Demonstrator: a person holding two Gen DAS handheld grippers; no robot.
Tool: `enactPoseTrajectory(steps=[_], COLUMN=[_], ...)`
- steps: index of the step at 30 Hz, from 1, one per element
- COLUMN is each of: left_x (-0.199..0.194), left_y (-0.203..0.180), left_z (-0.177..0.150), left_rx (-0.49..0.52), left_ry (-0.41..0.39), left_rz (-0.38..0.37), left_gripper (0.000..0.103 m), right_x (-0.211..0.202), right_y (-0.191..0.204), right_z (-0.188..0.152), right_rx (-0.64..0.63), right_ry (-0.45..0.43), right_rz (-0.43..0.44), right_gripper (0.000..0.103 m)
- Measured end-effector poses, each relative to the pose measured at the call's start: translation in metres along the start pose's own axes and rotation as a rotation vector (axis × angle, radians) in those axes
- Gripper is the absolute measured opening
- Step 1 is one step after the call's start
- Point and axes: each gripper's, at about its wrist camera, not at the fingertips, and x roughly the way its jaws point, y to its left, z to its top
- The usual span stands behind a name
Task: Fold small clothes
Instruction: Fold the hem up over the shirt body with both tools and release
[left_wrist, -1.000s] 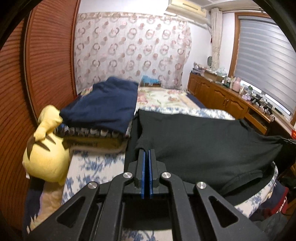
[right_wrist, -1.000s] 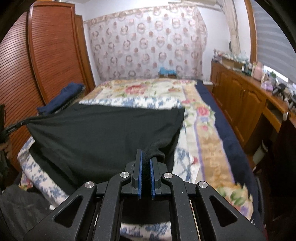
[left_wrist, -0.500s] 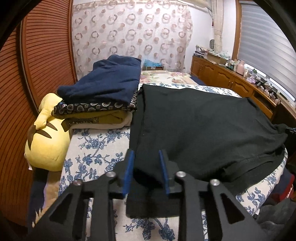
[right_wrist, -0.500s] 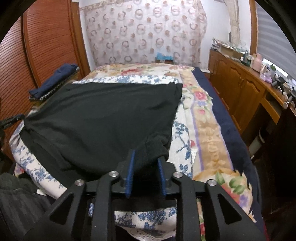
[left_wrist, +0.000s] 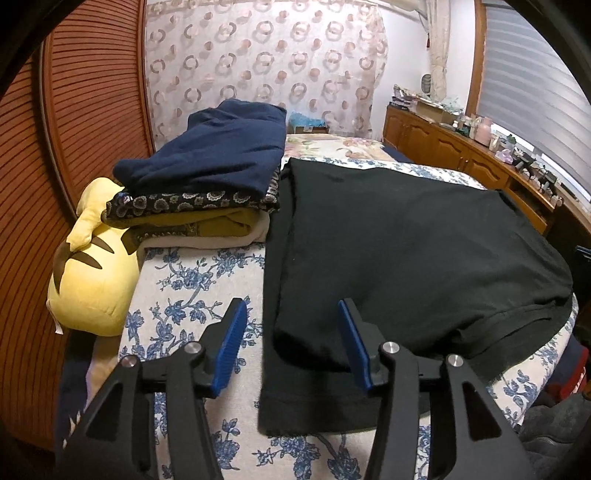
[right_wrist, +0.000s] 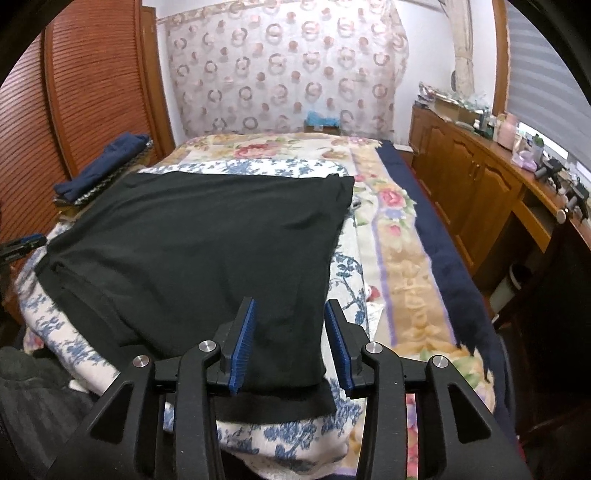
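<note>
A black garment (left_wrist: 399, 251) lies flat on the floral bedspread (left_wrist: 192, 280), its near part folded over so a lower layer shows along the front edge. It also shows in the right wrist view (right_wrist: 207, 251). My left gripper (left_wrist: 295, 343) is open, its blue pads apart above the garment's near left corner. My right gripper (right_wrist: 291, 343) is open, its pads on either side of the garment's near right corner. Neither holds the cloth.
A stack of folded clothes with a navy piece on top (left_wrist: 210, 166) sits at the left, next to a yellow plush toy (left_wrist: 92, 273). Wooden cabinets (right_wrist: 476, 192) line the right wall. A slatted wooden door (left_wrist: 88, 110) stands at the left.
Both grippers were shut on the garment's near corners and holding it up. They lowered it onto the bed, then opened and let go. The garment now lies folded.
</note>
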Motion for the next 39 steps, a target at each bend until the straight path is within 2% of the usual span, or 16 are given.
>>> enactPoseTrajectory(steps=[8,18,25,31,39], left_x=[0.009,0.016,0.019,0.018,0.011], left_y=[0.006,0.011,0.012,0.013,0.014], left_z=[-0.005,-0.012,-0.015,-0.016,-0.005], left_rx=[-0.009,-0.015,-0.022,-0.04,-0.044], left_ry=[0.034,0.07,0.084,0.08,0.027], left_rz=[0.024,0.025,0.021,0.004,-0.015], left_gripper=[0.05,0.05,0.051,0.051,0.049], right_x=[0.04,0.082,0.088,0.09,0.089], right_y=[0.021,0.039,0.041,0.052,0.053], right_z=[0.008,0.015,0.009,0.005,0.002], right_rx=[-0.021,-0.044,-0.065,-0.112,-0.096], right_ry=[-0.004,0.025,0.059,0.062,0.041], right_rz=[0.054,0.04,0.04,0.016,0.013], right_gripper=[0.039,0.04,0.045,0.058,0.059])
